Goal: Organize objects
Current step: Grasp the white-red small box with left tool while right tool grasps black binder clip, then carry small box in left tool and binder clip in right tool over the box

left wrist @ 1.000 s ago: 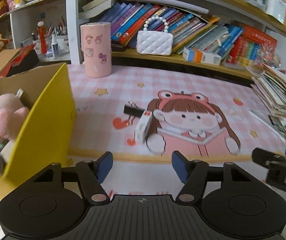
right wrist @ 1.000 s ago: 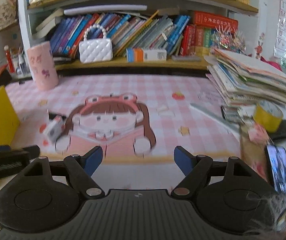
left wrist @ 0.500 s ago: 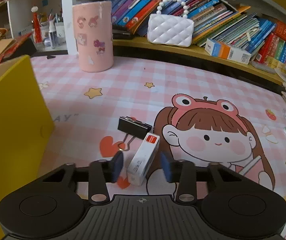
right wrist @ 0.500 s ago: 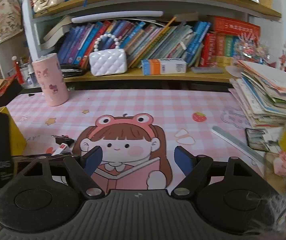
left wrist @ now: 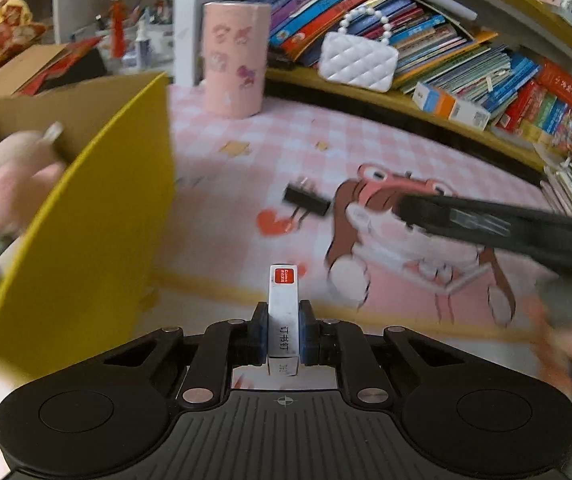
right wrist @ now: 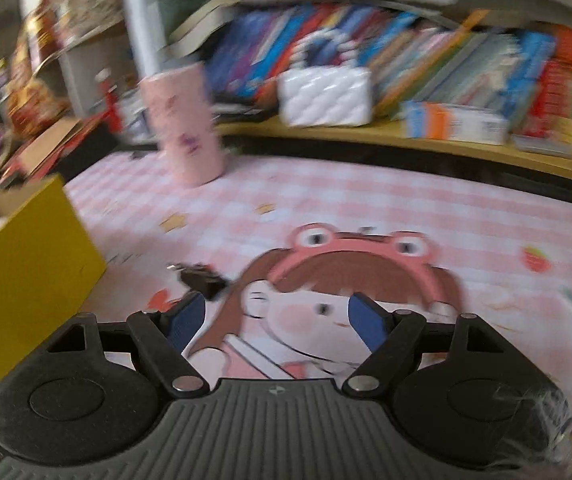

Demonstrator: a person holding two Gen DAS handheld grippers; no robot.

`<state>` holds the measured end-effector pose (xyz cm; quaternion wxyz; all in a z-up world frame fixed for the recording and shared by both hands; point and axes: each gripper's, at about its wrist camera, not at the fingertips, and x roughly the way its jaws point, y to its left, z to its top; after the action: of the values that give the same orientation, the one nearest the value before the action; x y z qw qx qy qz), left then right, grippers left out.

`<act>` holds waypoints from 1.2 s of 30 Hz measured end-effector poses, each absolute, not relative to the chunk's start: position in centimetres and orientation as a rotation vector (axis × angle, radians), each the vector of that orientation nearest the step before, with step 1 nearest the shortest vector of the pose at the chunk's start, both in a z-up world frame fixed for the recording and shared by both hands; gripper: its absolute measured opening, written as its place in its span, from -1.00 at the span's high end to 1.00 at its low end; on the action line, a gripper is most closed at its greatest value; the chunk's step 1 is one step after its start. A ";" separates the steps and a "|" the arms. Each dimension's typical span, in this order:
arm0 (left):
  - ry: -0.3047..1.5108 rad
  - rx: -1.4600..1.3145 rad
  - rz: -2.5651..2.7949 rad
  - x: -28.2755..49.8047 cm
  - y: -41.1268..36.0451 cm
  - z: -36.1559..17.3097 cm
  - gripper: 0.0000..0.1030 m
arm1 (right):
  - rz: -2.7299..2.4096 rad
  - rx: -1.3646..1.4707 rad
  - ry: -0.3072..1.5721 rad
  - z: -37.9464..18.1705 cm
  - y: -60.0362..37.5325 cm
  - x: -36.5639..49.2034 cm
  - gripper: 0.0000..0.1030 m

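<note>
Staples box, small and white with a red label at its far end, sits clamped between the blue pads of the left gripper, held off the desk mat near the mat's front edge.

By size: the pink checked desk mat with its cartoon girl in a frog hat covers the table, and its back edge meets a low shelf of books. At the mat's left edge stands a yellow cardboard box, open at the top, with a pink plush toy inside. A pink cylindrical holder stands upright at the back of the mat, near the left corner, and a white quilted purse with a bead handle rests on the shelf to its right. The right gripper hangs over the front middle of the mat with its fingers spread wide and nothing between them; seen from the left wrist, it reaches in as a blurred dark bar from the right. A black binder clip lies on the mat just beyond the right gripper's left fingertip, beside the printed girl's hair. Smallest is the held box itself, well apart from the clip.
</note>
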<state>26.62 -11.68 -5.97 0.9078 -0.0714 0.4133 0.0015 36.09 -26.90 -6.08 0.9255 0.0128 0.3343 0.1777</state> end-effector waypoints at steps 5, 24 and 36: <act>0.866 -0.168 0.032 24.0 -10.4 -5.3 0.75 | 0.486 -0.069 0.668 -8.0 -22.8 38.9 -0.40; 0.815 -0.195 0.031 21.3 -9.4 -3.4 0.75 | 0.519 -0.103 0.655 -8.1 -20.4 39.3 0.53; 0.781 -0.220 -0.101 18.2 -8.1 -2.9 0.75 | 0.406 -0.050 0.617 -3.1 -23.8 28.9 0.53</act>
<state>18.21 -8.07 -2.85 0.9177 -0.1068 0.3796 -0.0490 28.85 -23.75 -3.09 0.9324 -0.0242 0.3014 0.1982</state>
